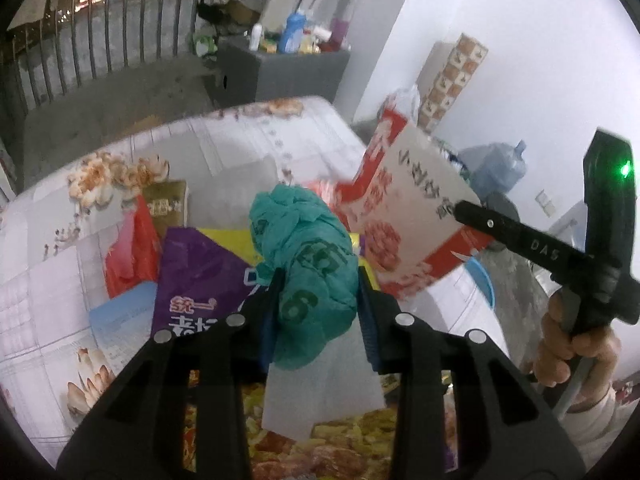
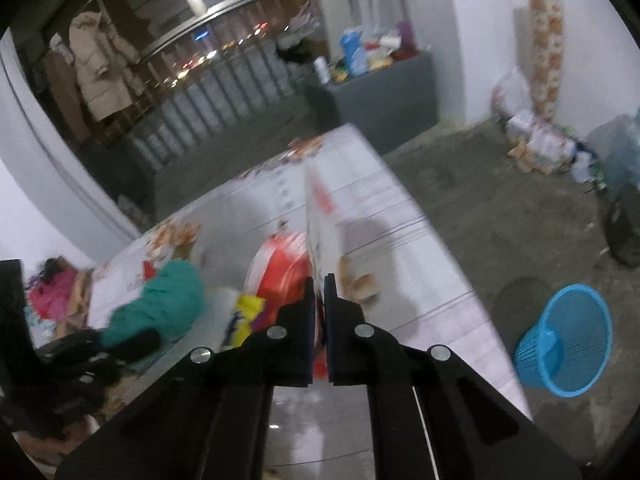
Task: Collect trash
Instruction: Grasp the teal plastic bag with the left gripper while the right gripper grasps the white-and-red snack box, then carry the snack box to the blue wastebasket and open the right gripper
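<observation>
My left fingers (image 1: 318, 300) pinch a teal bag (image 1: 308, 264), lifted over wrappers near the worktop's (image 1: 224, 148) near edge. My right fingers (image 2: 319, 300) clamp a red-white carton (image 2: 320, 216) edge-on above the worktop's right side. Blue bin (image 2: 568, 344) on floor, off the right edge.

Left tongs (image 1: 318, 296) clamp the crumpled teal bag (image 1: 308, 264) above the wrapper-strewn tabletop (image 1: 224, 148), while right tongs (image 1: 466, 210) pinch a red-and-white carton (image 1: 404, 204) alongside.

a home's balcony room; railing (image 2: 224, 76) onto night city lights, hanging coat (image 2: 100, 64), floral-clothed table (image 2: 400, 248)
</observation>
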{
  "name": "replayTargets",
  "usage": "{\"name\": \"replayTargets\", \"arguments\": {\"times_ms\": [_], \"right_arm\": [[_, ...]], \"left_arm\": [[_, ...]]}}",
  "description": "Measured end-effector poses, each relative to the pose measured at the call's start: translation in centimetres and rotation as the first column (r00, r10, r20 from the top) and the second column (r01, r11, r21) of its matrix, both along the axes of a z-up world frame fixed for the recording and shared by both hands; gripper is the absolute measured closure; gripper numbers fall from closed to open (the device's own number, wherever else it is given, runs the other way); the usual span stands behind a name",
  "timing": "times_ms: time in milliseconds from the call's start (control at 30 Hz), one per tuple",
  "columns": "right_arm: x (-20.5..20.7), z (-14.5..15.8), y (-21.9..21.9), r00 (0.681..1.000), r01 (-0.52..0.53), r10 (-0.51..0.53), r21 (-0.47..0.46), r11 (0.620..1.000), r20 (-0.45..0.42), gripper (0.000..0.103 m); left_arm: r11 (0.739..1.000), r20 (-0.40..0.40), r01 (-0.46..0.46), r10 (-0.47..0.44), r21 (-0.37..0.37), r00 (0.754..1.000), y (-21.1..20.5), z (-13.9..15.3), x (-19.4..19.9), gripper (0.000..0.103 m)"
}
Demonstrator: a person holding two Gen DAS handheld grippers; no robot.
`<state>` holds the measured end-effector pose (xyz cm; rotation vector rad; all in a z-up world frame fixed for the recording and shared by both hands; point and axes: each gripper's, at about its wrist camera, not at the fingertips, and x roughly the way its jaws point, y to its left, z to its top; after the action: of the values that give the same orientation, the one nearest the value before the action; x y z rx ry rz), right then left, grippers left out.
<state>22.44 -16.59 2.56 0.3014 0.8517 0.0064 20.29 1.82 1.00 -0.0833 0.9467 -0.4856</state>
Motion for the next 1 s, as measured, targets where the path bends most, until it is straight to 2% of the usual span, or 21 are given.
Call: {"name": "replayTargets", "arguments": {"times_ms": [167, 300, 433, 533, 700, 833, 933, 1000], "right_arm": [[-1.8, 1.4, -2.9, 0.995, 0.072, -0.069, -0.043, 0.996, 0.065, 0.1], [-4.2, 2.9, -6.0, 0.987, 0.118, -0.114, -0.023, 0.993, 0.117, 0.1], [-7.9, 3.9, -10.5, 0.97, 0.185, -0.183, -0.002, 0.983, 0.16, 0.1], [-11.1, 4.1, -14.4, 0.952, 0.257, -0.254, 0.004, 0.966, 0.172, 0.1], [-16.0, 2.1, -21.8, 0.919, 0.372, -0.376, 0.057, 0.927, 0.12, 0.1], [-17.9, -0.5, -26.2, 0.903, 0.421, -0.425, 0.073, 0.904, 0.063, 0.1], [-18.2, -2.9, -29.3, 0.889, 0.454, -0.457, 0.082, 0.887, 0.026, 0.1], [-18.3, -4.4, -31.2, 0.879, 0.473, -0.476, 0.119, 0.873, 0.002, 0.1]], "left_arm": [[1.0, 0.095, -0.017, 0.019, -0.022, 0.995, -0.5, 3.3, -1.7, 0.073], [0.999, 0.126, -0.012, 0.017, -0.039, 0.992, -1.9, 5.4, -3.0, 0.074], [0.996, 0.141, 0.058, -0.048, -0.069, 0.989, -5.9, 6.9, -4.7, 0.074], [0.985, 0.112, 0.131, -0.119, -0.108, 0.987, -10.6, 7.0, -5.2, 0.074], [0.949, 0.021, 0.275, -0.275, -0.156, 0.961, -19.6, 5.2, -5.3, 0.074], [0.904, -0.058, 0.408, -0.418, -0.131, 0.907, -29.3, 1.7, -5.9, 0.074], [0.883, -0.124, 0.458, -0.468, -0.104, 0.875, -34.8, -1.6, -5.8, 0.074], [0.866, -0.152, 0.494, -0.5, -0.077, 0.853, -38.0, -3.8, -5.5, 0.074]]}}
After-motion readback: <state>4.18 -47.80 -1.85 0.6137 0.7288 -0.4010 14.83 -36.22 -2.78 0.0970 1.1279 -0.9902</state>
